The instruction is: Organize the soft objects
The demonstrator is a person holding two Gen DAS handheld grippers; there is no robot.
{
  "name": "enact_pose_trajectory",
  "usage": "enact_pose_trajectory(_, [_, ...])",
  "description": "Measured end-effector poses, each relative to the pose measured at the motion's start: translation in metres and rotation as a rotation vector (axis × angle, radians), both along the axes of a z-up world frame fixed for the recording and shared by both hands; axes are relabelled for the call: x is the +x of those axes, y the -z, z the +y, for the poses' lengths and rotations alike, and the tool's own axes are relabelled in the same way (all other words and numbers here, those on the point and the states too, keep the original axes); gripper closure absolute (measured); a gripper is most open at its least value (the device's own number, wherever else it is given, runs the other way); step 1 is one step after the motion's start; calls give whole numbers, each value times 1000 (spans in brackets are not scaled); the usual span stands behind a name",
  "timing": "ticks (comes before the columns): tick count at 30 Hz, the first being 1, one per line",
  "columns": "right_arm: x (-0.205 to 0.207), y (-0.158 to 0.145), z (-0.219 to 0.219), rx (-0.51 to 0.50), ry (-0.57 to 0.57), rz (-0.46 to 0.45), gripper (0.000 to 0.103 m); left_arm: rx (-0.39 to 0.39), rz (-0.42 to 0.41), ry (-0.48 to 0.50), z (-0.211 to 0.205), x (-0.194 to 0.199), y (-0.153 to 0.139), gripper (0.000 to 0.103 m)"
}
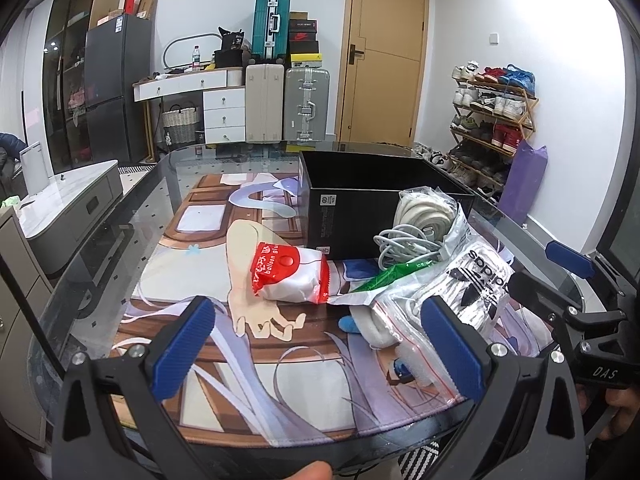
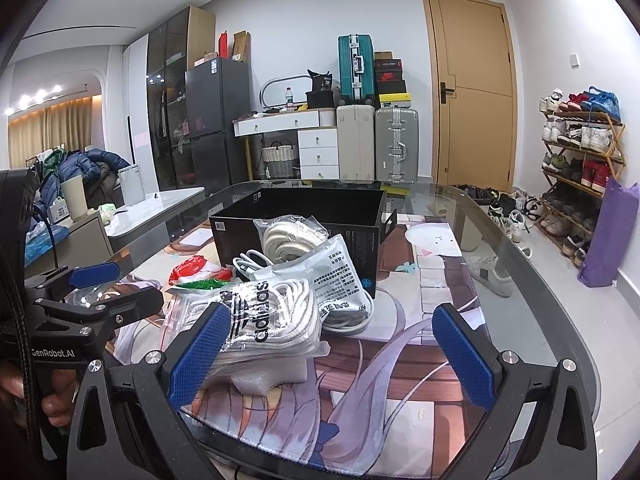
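A black open box (image 1: 372, 184) (image 2: 304, 216) stands at the back of the printed mat. In front of it lie a red-and-white balloon pack (image 1: 288, 276) (image 2: 190, 270), a bag of coiled white rope (image 1: 426, 212) (image 2: 288, 240), loose white cable (image 1: 404, 246) (image 2: 250, 264), a green packet (image 1: 384, 278), and an adidas bag of white socks (image 1: 480, 288) (image 2: 264, 320). My left gripper (image 1: 320, 344) is open and empty, just short of the balloon pack. My right gripper (image 2: 332, 356) is open and empty, its left finger beside the adidas bag.
A clear zip bag with white foam (image 1: 396, 332) (image 2: 272, 376) lies under the adidas bag. The round glass table edge (image 1: 120, 216) (image 2: 540, 280) curves around the mat. Suitcases, drawers and a shoe rack (image 2: 580, 152) stand beyond.
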State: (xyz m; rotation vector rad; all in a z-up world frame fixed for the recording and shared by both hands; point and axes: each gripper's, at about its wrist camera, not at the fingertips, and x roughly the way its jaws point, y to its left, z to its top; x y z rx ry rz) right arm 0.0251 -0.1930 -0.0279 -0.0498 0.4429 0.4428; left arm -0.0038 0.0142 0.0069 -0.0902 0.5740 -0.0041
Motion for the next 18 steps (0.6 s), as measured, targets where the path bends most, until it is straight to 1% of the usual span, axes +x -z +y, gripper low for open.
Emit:
enact_pose_trajectory(8, [-1, 1, 0, -1, -6, 7, 0, 8, -1, -9, 2, 2, 0, 0])
enact_pose_trajectory(18, [-2, 1, 1, -2, -12, 6, 0, -4, -5, -11, 8, 1, 0, 0])
